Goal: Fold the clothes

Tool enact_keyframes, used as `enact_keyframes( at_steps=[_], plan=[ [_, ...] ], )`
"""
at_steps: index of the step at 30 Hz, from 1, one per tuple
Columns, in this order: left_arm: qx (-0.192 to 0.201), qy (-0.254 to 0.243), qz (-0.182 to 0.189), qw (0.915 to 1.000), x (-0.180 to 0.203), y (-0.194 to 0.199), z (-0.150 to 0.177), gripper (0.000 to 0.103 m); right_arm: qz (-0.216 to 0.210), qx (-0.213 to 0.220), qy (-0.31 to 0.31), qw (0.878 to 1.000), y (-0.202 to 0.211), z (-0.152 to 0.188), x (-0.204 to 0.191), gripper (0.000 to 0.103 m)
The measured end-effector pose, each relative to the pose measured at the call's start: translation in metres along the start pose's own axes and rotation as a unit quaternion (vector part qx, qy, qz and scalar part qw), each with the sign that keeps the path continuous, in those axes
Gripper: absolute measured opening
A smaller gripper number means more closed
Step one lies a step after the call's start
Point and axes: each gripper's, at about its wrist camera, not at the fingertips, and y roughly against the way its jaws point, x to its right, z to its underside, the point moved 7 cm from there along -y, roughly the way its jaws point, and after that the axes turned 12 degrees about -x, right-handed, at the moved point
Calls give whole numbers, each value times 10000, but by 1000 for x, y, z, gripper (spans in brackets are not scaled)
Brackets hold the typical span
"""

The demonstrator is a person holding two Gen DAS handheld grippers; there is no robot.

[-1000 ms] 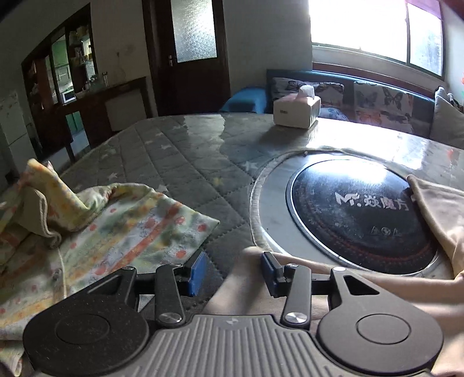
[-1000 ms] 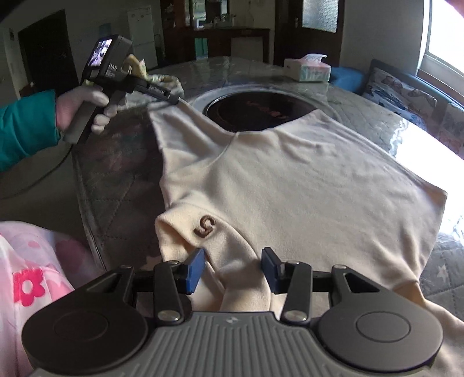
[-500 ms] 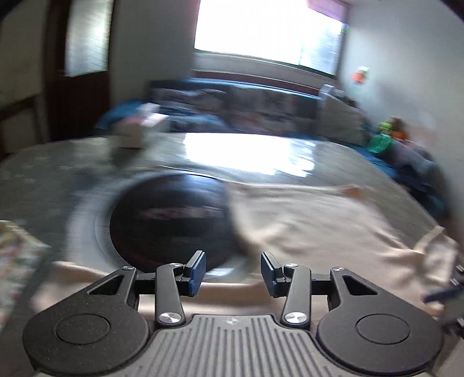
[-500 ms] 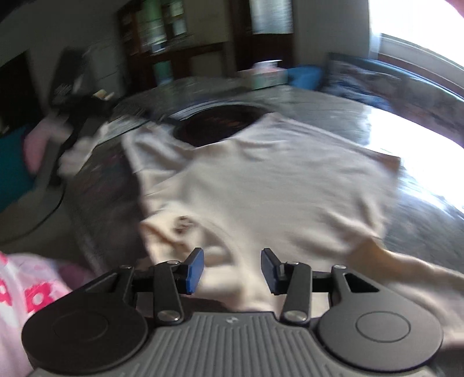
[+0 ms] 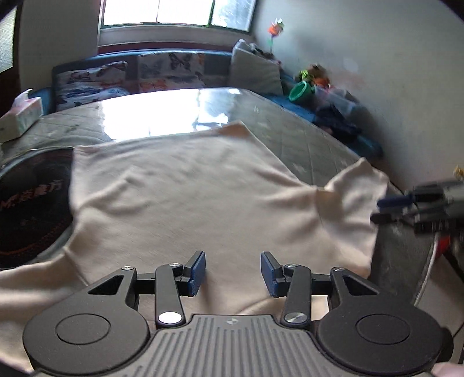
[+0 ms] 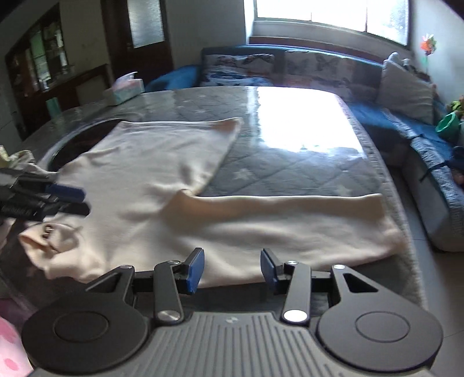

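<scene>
The work surface was a large table covered with a grey quilted cloth printed with pale stars, under a glossy clear layer that threw back strong window glare across its far half. A round dark cooktop insert with orange lettering was set into the table; the cream garment lay spread flat over the quilted cover, its left edge overlapping that insert. In the right wrist view one long sleeve stretched across the near table edge, and a small dark emblem showed near the collar at the left.

A tissue box stood at the far corner of the table. Beyond the table ran a blue sofa with butterfly-patterned cushions and a grey pillow, below a bright window. A dark wooden door and a glass-fronted cabinet stood at the left of the room. A green cup-like item and assorted clutter sat against the right wall.

The left gripper hovered over the garment's body, blue pads parted to a moderate gap, nothing between them. The right gripper stood over the near hem at the table edge, pads likewise parted and empty. Each tool appeared blurred at the side of the other's view.
</scene>
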Motion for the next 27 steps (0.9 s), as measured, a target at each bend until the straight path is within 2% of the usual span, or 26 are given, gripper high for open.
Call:
enact_keyframes(
  at_steps=[4, 8, 10, 14, 20, 23, 25, 27],
  plan=[
    [23, -58, 36, 10000, 6, 2, -5, 47, 512, 235, -208, 9982, 7, -8, 33, 43],
    [128, -124, 100, 9998, 14, 7, -16, 48, 1276, 373, -684, 9888, 5, -14, 84, 43],
    [156, -170, 132, 9996, 20, 8, -20, 48, 1451, 354, -871, 9849, 2, -14, 102, 43],
    [165, -286, 215, 9992, 32, 6, -24, 49, 1554, 275, -1136, 9809, -6, -10, 123, 43],
    [119, -409, 315, 9986, 49, -1, -26, 50, 1363, 193, -1410, 9804, -16, 0, 134, 42],
    [69, -443, 298, 9985, 53, -6, -24, 51, 1244, 273, -1522, 9801, -15, 1, 133, 30],
    [42, -444, 298, 9986, 55, -9, -24, 52, 1170, 340, -1598, 9796, -13, 0, 132, 14],
    [33, -436, 293, 9986, 57, -10, -24, 52, 1071, 456, -1709, 9784, -9, 1, 132, 10]
  ],
)
